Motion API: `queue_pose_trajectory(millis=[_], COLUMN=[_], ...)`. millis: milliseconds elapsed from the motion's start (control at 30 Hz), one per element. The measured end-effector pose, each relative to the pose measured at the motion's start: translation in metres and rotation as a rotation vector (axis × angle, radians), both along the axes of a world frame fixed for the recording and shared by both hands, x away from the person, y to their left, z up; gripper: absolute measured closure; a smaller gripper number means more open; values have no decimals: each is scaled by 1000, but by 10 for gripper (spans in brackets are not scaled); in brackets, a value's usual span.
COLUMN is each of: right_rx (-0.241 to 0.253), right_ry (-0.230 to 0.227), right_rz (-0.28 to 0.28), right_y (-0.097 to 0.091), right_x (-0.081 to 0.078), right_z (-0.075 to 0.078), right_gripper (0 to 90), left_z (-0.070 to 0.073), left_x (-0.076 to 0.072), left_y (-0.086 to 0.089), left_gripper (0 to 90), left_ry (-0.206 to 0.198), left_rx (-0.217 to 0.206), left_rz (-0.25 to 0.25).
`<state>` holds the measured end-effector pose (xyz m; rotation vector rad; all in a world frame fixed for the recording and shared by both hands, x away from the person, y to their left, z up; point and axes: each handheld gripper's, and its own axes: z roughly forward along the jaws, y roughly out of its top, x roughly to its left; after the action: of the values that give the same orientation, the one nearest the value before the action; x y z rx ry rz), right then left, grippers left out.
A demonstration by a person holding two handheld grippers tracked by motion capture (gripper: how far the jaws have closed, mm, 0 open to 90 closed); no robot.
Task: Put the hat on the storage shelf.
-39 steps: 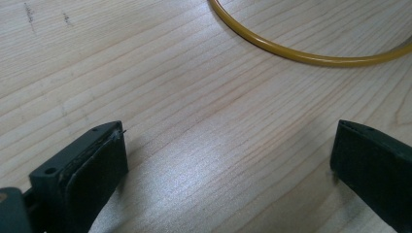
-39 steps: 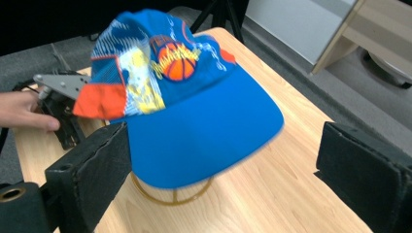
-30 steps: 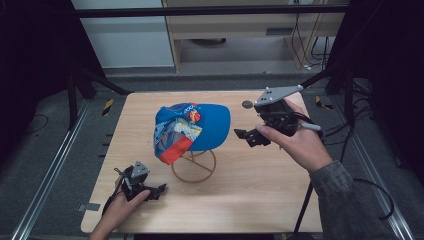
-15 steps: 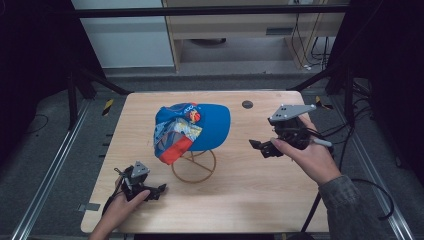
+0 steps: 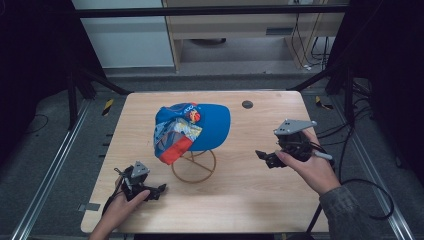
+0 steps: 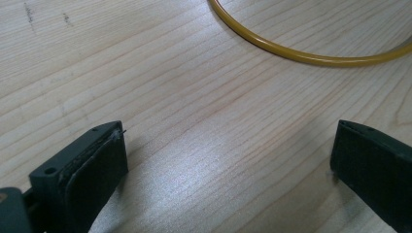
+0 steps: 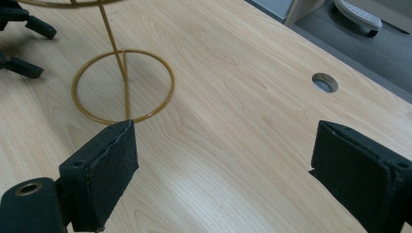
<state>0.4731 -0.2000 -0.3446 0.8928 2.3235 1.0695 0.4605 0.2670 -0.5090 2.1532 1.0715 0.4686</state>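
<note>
The cap (image 5: 192, 131) hides the top of the wire stand (image 5: 194, 166); the left gripper (image 5: 159, 190) and right gripper (image 5: 263, 157) both gape wide, holding nothing.

Stand (image 5: 194, 165) top hidden under cap (image 5: 210, 127)

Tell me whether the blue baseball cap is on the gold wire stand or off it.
On. The blue baseball cap sits atop the gold wire stand, clear of the wooden table; both grippers are apart from it.
</note>
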Motion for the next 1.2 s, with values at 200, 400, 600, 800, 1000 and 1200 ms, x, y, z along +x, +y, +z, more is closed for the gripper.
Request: queue_pose_trajectory(millis=[200,400,600,800,1000,1200], right_rx=[9,16,24,26,30,31], right_ry=[16,27,35,49,55,66], right_rz=[-22,-36,-50,-58,-64,-67], right_y=[-9,-15,-19,-21,-23,-23], right_x=[-2,-3,-5,-6,-7,-8], right_z=[-16,-28,-39,-49,-57,-66], right_gripper=[97,97,97,97,97,97], left_z=[0,0,0,0,0,0], left_x=[0,0,0,0,0,0], left_y=[0,0,0,0,0,0], left_gripper=[0,0,0,0,0,0], left_ry=[0,0,0,-1,0,-1], left_rx=[0,0,0,1,1,1], left_rz=[0,0,0,2,1,2])
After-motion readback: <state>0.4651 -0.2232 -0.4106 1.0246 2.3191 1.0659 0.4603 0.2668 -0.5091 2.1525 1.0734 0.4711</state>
